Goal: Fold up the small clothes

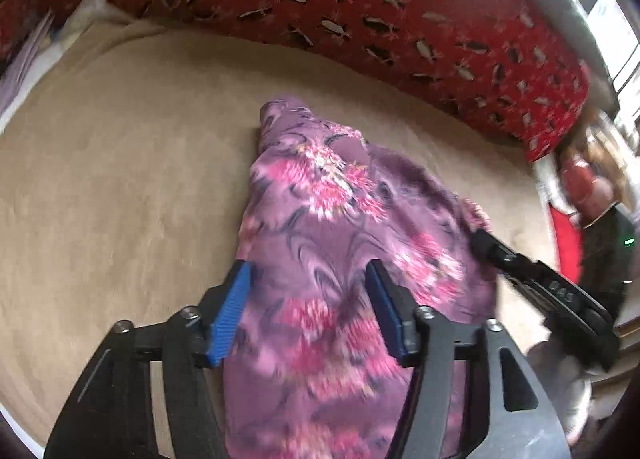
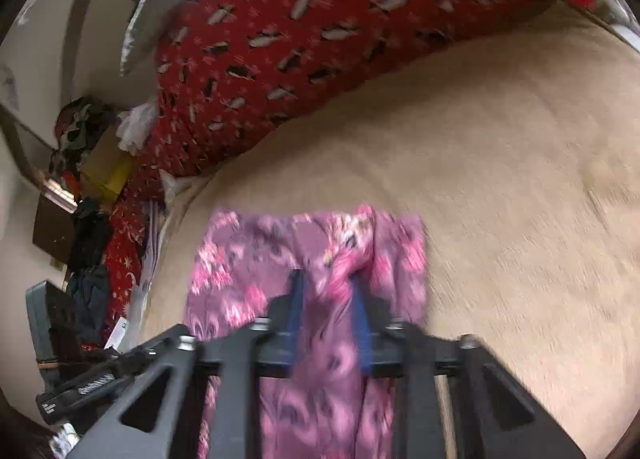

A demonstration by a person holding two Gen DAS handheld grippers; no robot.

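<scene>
A purple garment with pink flowers point(image 1: 328, 227) lies on the beige bed cover point(image 1: 120, 163). My left gripper point(image 1: 308, 279) is open, its blue pads either side of the cloth, just above it. My right gripper shows in the left wrist view point(image 1: 480, 237) at the garment's right edge, pinching the fabric. In the right wrist view the right gripper point(image 2: 326, 283) is shut on a bunched fold of the garment point(image 2: 248, 275). The cloth runs back under the gripper body and is blurred by motion.
A red patterned blanket point(image 1: 360, 7) lies along the far side of the bed. The bed edge is at the right in the left wrist view. Piled clothes and boxes point(image 2: 88, 163) stand beyond the bed at the left in the right wrist view.
</scene>
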